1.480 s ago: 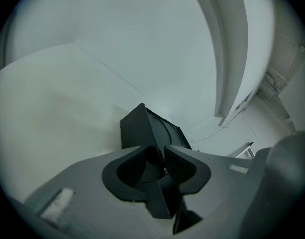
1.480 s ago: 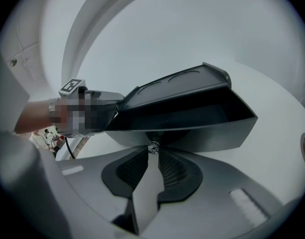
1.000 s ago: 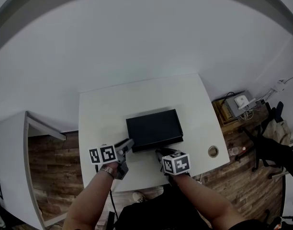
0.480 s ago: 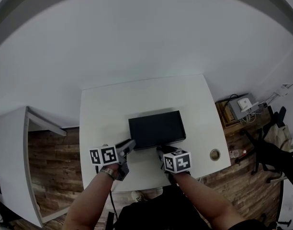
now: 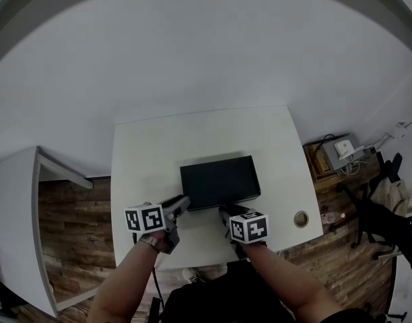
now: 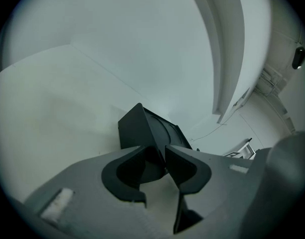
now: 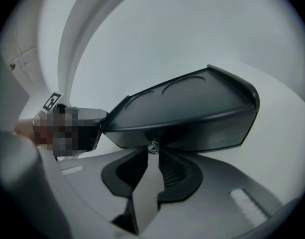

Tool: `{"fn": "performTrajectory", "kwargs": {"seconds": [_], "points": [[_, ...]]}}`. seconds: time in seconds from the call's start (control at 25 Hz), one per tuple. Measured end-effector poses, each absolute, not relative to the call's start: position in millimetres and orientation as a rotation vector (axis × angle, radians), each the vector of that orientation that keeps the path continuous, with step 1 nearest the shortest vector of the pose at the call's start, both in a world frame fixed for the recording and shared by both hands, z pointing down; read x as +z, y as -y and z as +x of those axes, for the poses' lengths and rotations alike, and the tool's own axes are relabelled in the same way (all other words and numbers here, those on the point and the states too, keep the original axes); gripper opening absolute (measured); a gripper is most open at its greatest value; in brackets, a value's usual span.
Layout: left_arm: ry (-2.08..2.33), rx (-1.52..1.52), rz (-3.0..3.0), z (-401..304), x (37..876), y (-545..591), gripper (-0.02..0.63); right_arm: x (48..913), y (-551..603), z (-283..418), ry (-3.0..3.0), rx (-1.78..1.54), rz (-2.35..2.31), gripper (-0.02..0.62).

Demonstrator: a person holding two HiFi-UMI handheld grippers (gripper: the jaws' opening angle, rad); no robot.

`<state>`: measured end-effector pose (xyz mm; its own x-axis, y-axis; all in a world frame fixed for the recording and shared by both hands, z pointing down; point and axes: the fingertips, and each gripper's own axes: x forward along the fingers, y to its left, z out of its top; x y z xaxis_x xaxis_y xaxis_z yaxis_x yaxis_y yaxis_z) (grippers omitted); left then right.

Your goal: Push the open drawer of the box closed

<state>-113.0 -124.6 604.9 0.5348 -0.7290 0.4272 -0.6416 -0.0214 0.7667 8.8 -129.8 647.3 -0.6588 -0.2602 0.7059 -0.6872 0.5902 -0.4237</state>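
Head view puts the black box [image 5: 219, 182] near the middle of the white table [image 5: 192, 133], with both grippers at its near side, toward 6 o'clock. The right gripper [image 7: 152, 154] sits at the front face, its jaws drawn in on the small metal knob [image 7: 153, 147] of the drawer [image 7: 207, 133]. The left gripper [image 5: 181, 202] stands at the box's 7 o'clock corner with its jaws apart and nothing between them; the corner shows just past its tips, and I cannot tell whether they touch it. The drawer front looks close to flush with the body, so I judge the push nearly or fully done. The pictures do not settle whether a thin gap is left, so a last short press toward 12 o'clock may remain. Bare tabletop lies beyond the box at 12 o'clock as far as the wall [image 5: 206, 52], so the box could slide away under the push unless it is steadied. There is free surface at 9 and 3 o'clock, and a round hole [image 5: 300, 218] in the table toward 4 o'clock. The table's near edge runs close behind the grippers, leaving little room to back off.
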Motion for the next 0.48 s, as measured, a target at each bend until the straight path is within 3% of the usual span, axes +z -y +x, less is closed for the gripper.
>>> {"fn": "performTrajectory", "kwargs": {"seconds": [0.16,0.28,0.4,0.48], "points": [[1.168,-0.171,1.73,-117,603,118,0.129,645,124,14,2.232,0.932,0.746,0.089],[1.178,-0.217,1.733,-124,599,106,0.122,641,114,27,2.242,0.967,0.758,0.059],[1.197,-0.239,1.756,-135,591,92,0.0,632,102,38,2.276,1.033,0.764,0.005],[1.187,-0.257,1.775,-138,583,80,0.0,623,94,39,2.307,1.072,0.751,0.003]]}}
